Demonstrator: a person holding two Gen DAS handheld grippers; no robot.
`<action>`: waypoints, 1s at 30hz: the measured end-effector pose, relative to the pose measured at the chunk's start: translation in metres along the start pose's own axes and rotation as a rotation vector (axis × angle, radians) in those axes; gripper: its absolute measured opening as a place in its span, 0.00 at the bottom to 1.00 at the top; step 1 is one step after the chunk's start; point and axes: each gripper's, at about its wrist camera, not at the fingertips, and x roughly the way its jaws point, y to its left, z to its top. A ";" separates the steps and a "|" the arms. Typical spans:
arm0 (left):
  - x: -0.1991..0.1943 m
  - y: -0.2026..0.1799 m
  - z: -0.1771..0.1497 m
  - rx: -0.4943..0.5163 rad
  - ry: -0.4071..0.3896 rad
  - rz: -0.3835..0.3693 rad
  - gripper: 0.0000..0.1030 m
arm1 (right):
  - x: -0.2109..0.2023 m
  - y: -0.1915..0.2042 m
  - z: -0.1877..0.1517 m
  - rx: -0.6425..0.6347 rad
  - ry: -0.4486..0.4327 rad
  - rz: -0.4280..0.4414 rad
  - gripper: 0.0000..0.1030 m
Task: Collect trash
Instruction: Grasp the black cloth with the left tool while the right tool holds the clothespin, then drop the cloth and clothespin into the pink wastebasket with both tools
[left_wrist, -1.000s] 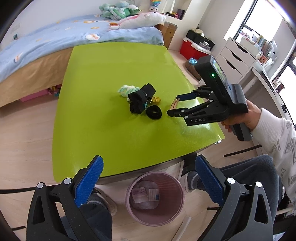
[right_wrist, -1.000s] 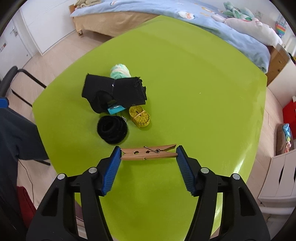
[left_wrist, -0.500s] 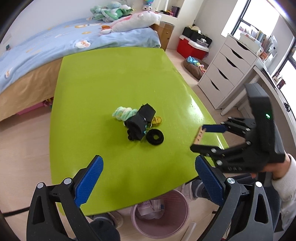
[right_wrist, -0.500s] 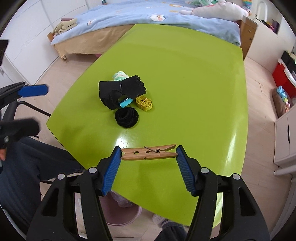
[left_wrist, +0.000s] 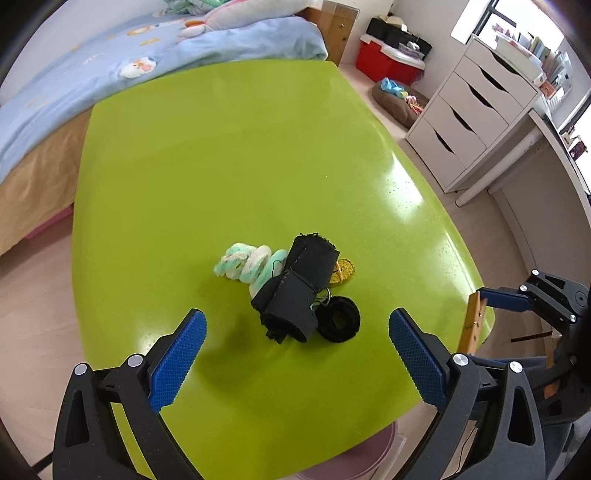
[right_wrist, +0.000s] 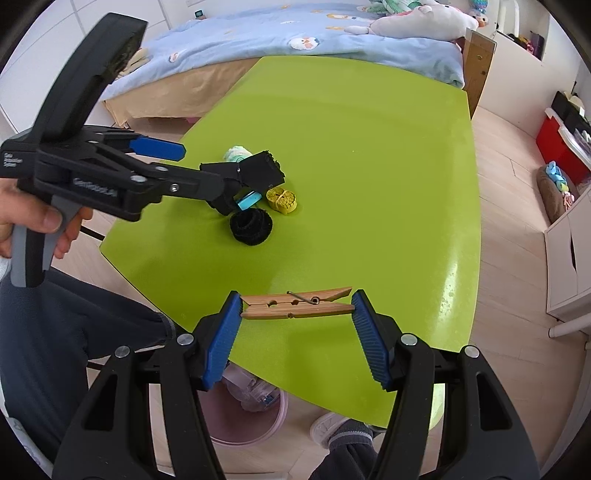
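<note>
My right gripper (right_wrist: 296, 308) is shut on a wooden clothespin (right_wrist: 295, 303), held lengthwise between its blue pads above the near edge of the green table (right_wrist: 369, 155). It also shows in the left wrist view (left_wrist: 472, 325) at the right edge. My left gripper (left_wrist: 295, 354) is open and empty, just above and short of a pile on the table: a black cloth roll (left_wrist: 299, 288), a black ring (left_wrist: 339, 319), a pale green-white scrunchie (left_wrist: 247, 264) and a yellow tape roll (left_wrist: 343, 272). A pink bin (right_wrist: 251, 410) stands under the table's near edge.
A bed with a blue cover (left_wrist: 110, 62) lies beyond the table. A white drawer unit (left_wrist: 476, 110) and a red box (left_wrist: 388, 62) stand at the right. The person's legs (right_wrist: 66, 325) are beside the bin.
My left gripper moved forward over the table toward the pile. My right gripper drew the clothespin back toward the table's near edge, above the bin.
</note>
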 end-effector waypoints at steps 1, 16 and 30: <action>0.002 0.000 0.001 0.002 0.005 0.000 0.79 | 0.000 -0.001 -0.001 0.002 0.000 0.000 0.59; 0.005 -0.003 -0.002 0.008 0.018 0.019 0.18 | 0.003 0.001 0.000 0.007 -0.008 0.003 0.59; -0.056 -0.018 -0.034 0.011 -0.101 0.007 0.17 | -0.027 0.021 -0.004 0.003 -0.065 -0.014 0.59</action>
